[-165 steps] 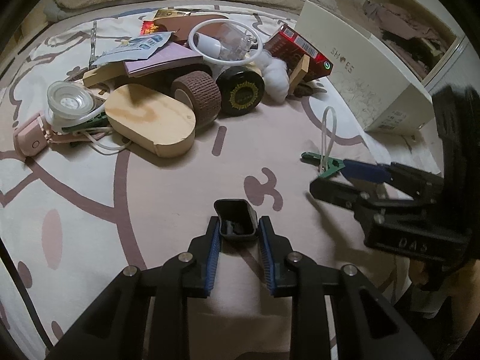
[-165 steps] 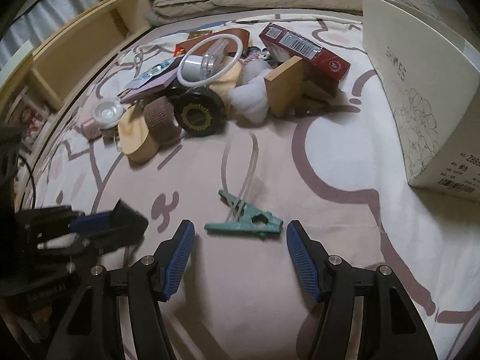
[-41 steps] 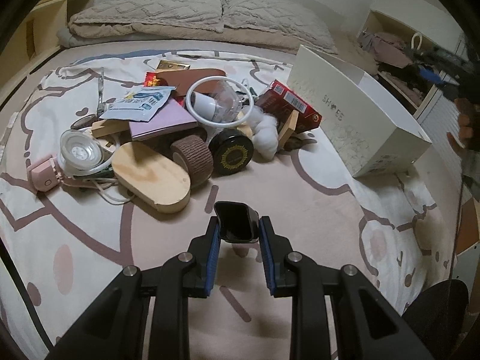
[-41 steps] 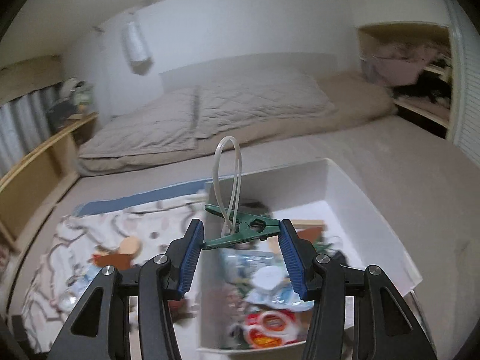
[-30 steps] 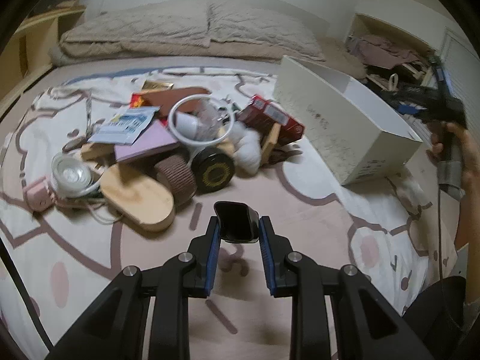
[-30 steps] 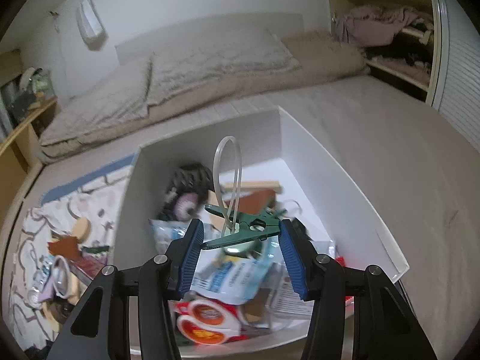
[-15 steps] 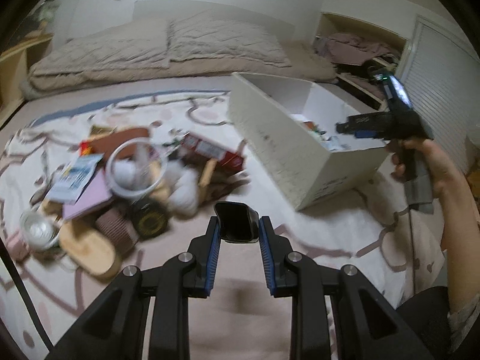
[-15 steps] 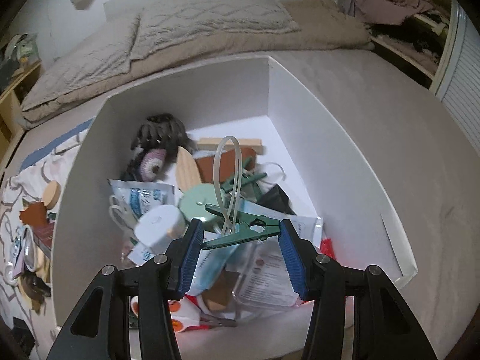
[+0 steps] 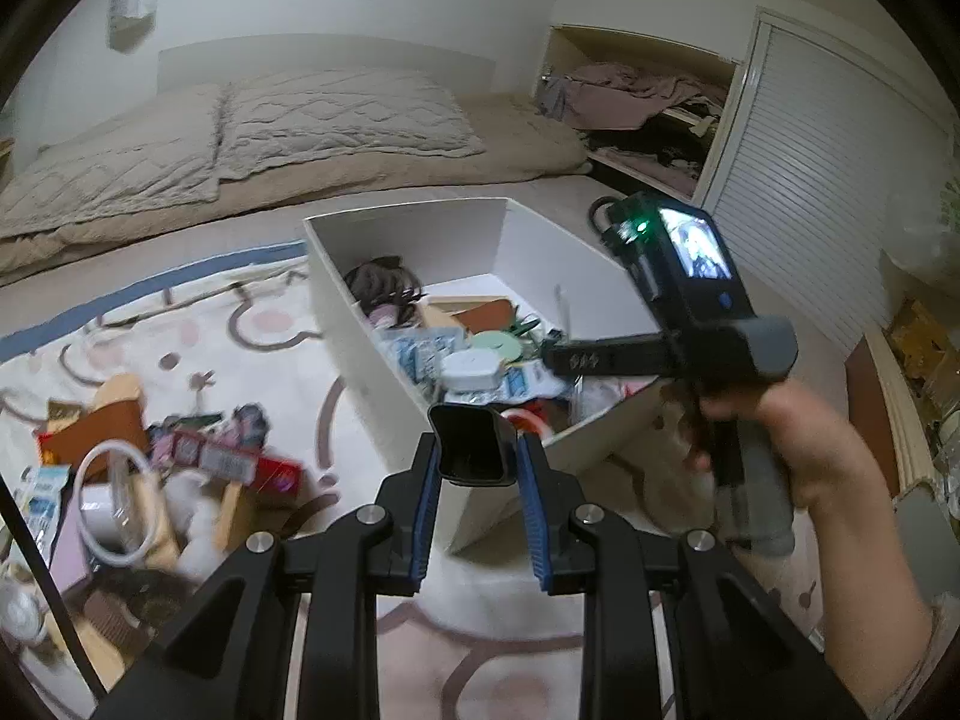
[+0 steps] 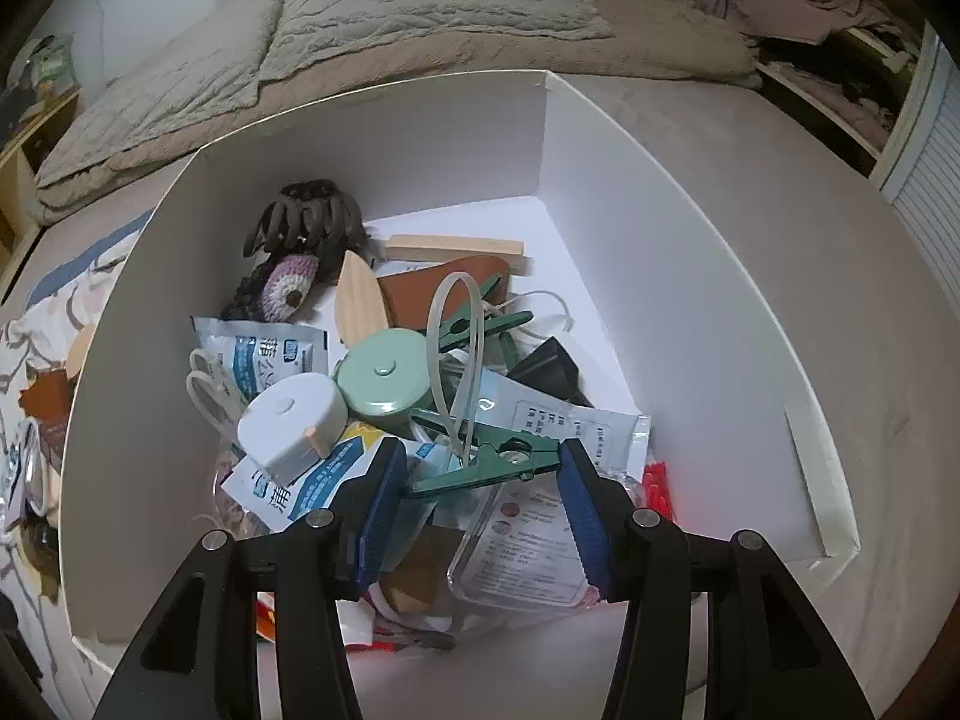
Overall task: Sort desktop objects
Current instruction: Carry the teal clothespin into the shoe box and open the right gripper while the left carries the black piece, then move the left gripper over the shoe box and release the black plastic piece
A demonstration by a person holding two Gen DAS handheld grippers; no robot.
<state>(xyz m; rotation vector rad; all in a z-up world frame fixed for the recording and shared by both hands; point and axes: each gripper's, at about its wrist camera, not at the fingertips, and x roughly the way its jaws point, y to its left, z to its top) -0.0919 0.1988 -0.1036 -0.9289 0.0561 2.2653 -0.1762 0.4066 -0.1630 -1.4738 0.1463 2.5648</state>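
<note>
Two grippers are at work over the patterned blanket [image 9: 252, 354] on a bed: the right gripper [image 10: 474, 480] clamps one green clip [image 10: 486, 459] above the white box [image 10: 600, 192], the left gripper [image 9: 474, 468] pinches one small black cup [image 9: 473, 447] near the box's corner, and one pile of clutter [image 9: 150, 480] lies on the blanket's left side.

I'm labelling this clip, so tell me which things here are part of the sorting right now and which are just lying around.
In the job:
- right gripper, shut on green clip
- left gripper, shut on black cap
- white box

Lying about:
- pillows
- clothes on shelf
- pile on blanket, still unsorted
</note>
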